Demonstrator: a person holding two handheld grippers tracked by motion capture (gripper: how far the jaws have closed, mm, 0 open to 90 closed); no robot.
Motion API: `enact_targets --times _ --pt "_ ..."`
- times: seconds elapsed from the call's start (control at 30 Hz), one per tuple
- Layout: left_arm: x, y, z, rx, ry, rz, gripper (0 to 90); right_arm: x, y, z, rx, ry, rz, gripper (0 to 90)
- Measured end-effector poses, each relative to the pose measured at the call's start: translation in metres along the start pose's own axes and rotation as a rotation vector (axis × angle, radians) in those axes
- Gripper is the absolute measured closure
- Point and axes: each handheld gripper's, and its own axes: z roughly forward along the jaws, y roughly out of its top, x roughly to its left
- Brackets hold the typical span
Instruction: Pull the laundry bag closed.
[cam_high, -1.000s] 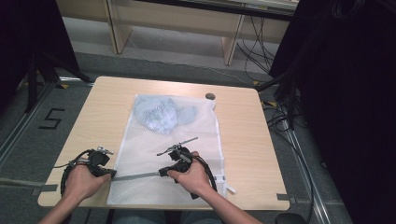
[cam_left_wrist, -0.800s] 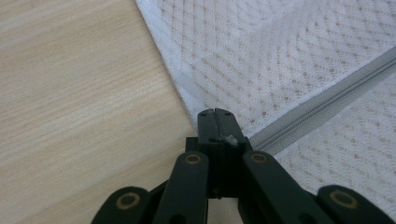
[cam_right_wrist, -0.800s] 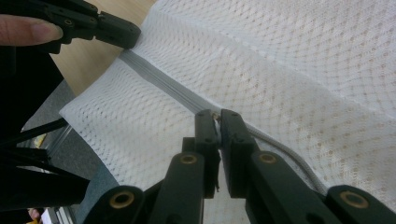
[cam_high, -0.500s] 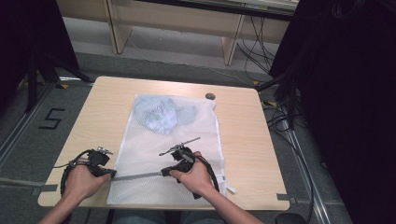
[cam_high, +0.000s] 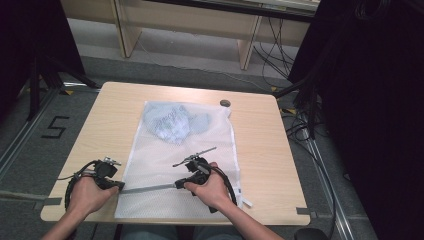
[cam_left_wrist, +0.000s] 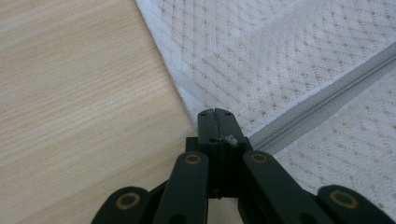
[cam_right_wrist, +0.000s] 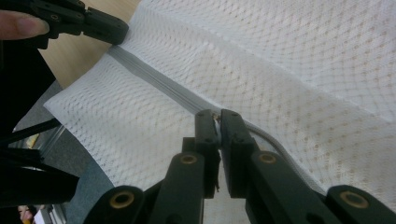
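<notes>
White mesh laundry bag (cam_high: 180, 165) lay flat on the light wood surface (cam_high: 105, 130), running from mid-surface to the near edge, with its near end overhanging that edge. Pale blue garment (cam_high: 172, 122) bunched inside at the far end. Grey zipper (cam_high: 147, 188) ran crosswise near the person's end.

Left gripper (cam_high: 120, 186) sat at the bag's left edge, fingers (cam_left_wrist: 208, 126) pressed together, pinching the mesh at the zipper's left end. Right gripper (cam_high: 178, 185) was mid-bag, fingers (cam_right_wrist: 205, 126) clamped almost fully on the zipper pull (cam_right_wrist: 216, 120), a small bit of metal showing in the slit between them. Zipper tape was stretched straight between the two grippers.

Edges: bare wood left of the bag was wide, and the right side of the surface was also free, save the bag's white tag (cam_high: 245, 200) near the corner. Small round dark object (cam_high: 225, 103) sat by the far edge, just off the bag's far right corner.

Room: grey floor all round, a "5" marking (cam_high: 54, 127) on the floor at left, wooden furniture legs (cam_high: 122, 30) behind, loose cables (cam_high: 272, 47) and black drapes (cam_high: 370, 100) at right.
</notes>
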Motion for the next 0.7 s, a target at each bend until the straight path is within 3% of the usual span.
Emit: enact_targets --times 0.07,0.1,0.2,0.23,0.37,0.5,0.53,0.7 --pt "0.0001 -0.0002 0.0003 -0.004 -0.002 0.0 90.0 -0.0002 -0.0002 0.0002 -0.004 0.009 0.003 86.9" --pt "0.0001 -0.0002 0.0003 -0.004 -0.003 -0.001 90.0 -0.0018 -0.0004 -0.0003 -0.022 0.023 -0.033 86.9" --pt "0.0001 -0.0002 0.0003 -0.004 -0.002 0.001 90.0 -0.002 -0.0008 -0.0015 -0.007 0.028 -0.007 86.9" --pt "-0.0001 0.0001 -0.0002 0.001 0.002 0.001 90.0 -0.0033 -0.0009 -0.0011 -0.015 0.028 -0.024 86.9" --pt "0.0 0.0 -0.0002 0.003 0.001 0.003 90.0 -0.0031 -0.0018 -0.0022 -0.012 0.024 -0.011 86.9" --pt "0.0 -0.0002 0.0003 -0.004 -0.002 0.0 90.0 -0.0066 -0.0023 -0.0031 -0.016 0.032 -0.022 86.9" --pt "0.0001 -0.0002 0.0002 -0.004 -0.002 0.0 90.0 -0.0082 -0.0023 -0.0031 -0.026 0.031 -0.045 86.9" --pt "-0.0001 -0.0001 0.0 -0.001 0.0 0.001 90.0 -0.0082 -0.0033 -0.0046 -0.017 0.023 -0.006 86.9"
